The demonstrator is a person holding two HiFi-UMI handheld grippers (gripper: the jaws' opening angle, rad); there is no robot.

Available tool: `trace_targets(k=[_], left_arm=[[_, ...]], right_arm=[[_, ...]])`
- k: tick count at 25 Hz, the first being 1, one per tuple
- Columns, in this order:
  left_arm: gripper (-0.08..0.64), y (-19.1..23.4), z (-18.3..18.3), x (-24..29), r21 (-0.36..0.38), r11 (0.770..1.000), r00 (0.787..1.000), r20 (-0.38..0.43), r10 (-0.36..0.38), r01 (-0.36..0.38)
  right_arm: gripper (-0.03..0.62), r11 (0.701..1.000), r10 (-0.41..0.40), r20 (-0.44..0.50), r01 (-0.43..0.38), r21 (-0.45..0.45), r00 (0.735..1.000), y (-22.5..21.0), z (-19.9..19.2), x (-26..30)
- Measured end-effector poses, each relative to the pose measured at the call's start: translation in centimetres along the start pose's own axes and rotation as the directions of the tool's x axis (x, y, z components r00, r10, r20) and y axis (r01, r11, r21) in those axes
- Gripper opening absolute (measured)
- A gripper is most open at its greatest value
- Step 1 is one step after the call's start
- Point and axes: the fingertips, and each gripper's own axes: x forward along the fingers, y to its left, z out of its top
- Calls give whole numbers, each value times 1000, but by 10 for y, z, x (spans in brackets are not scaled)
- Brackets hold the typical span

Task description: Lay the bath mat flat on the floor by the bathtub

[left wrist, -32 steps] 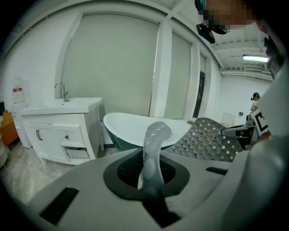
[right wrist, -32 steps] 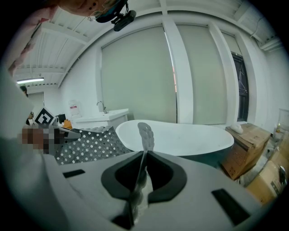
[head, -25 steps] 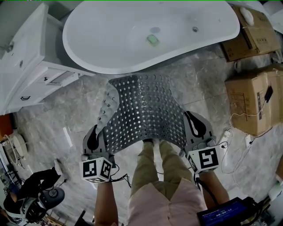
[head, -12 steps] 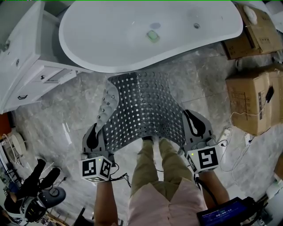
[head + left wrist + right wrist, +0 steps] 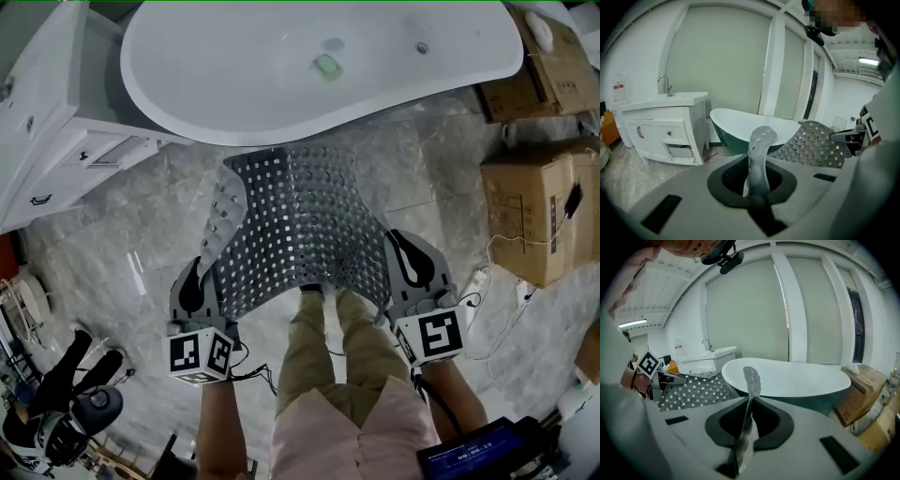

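Hidden beneath the bath mat (image 5: 300, 234): a stretch of marble floor (image 5: 122, 244) just near of the bathtub (image 5: 281, 75), and most of the person's shoes, with only dark toes peeking out at the mat's near edge. Cut off at the left: a white vanity cabinet (image 5: 56, 141). Cut off at the right: brown cardboard boxes (image 5: 534, 206). Impossible to tell from above whether the mat's far edge touches the floor or hangs just short of the tub's side.

Left gripper (image 5: 195, 277): fully closed, pinching the mat's near left corner, a pale fold standing up between the jaws in the left gripper view. Right gripper (image 5: 405, 255): pressed together on the near right corner, a thin edge of mat rising from the slot in the right gripper view.

Mat itself: grey, semi-translucent, rubbery, pierced by a regular grid of small square holes. Spread wide between both grippers, sloping away from the person toward the tub. Left edge curled upward, showing rows of round suction cups. Near edge dipping in the middle, above the person's legs (image 5: 337, 347).
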Motion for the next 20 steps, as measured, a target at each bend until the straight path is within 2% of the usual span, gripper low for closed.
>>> trace_targets(k=[8,20], left_arm=[[40,24,-9,11,1,1000,1000,-11,-1,1],[40,29,-30,29,-15,1000,999,-29,-19,18]], right_arm=[[31,1000,7,-23,-7,-11,1000,14,-8,18],[31,1000,-1,-35,0,-23,999,13,-21,33]])
